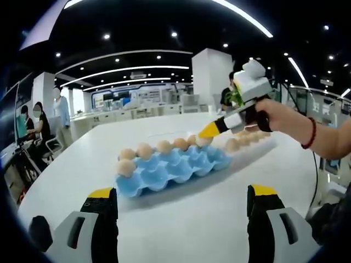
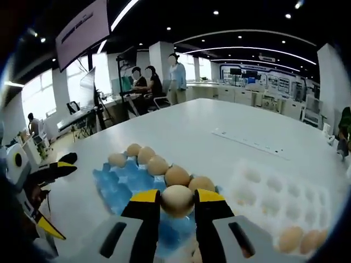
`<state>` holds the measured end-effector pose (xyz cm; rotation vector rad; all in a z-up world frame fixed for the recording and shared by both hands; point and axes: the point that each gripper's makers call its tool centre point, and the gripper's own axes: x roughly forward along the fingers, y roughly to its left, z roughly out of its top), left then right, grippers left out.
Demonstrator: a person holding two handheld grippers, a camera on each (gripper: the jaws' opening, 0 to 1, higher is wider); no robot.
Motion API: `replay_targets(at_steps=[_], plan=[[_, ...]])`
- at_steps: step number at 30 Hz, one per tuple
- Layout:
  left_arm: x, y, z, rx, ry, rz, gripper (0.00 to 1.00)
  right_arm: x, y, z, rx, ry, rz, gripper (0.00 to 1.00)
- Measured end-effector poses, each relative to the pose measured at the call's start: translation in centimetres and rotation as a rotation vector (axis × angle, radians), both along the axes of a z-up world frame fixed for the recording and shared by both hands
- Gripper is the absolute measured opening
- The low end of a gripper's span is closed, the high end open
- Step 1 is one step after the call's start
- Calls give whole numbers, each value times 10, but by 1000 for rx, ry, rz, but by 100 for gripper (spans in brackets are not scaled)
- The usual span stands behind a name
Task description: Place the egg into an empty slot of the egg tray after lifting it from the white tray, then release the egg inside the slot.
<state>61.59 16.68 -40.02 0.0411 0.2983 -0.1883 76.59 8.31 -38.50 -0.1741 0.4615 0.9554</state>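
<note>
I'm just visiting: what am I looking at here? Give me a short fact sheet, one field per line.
Setting: white table in an open office
Blue egg tray: eggs along one edge, most slots empty
White tray: a couple of eggs at its near end
Right tongs: shut on an egg, held over the blue egg tray
Left tongs: open, holding nothing, short of the blue egg tray
Stage: egg lifted, not yet released

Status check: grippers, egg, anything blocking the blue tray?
Right gripper shut on egg, over blue egg tray. Left gripper open, holding nothing, short of tray. Empty slots open; nothing in the way.
</note>
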Motion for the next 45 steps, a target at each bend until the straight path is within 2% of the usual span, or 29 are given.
replay_targets(at_steps=[13,25,36,45], plan=[[-7,-9,2,-1,-1,3,100,-9,27,1,9,5,34,25],[-11,-9,1,-1,1,8,100,-24,55,1,12,9,91,25],[-8,-11,-1,0,7,0,100,-32,81,5,41,18,139,25],[-5,-5,-2,-2,11,2,100,-40,103,2,19,12,169,25]])
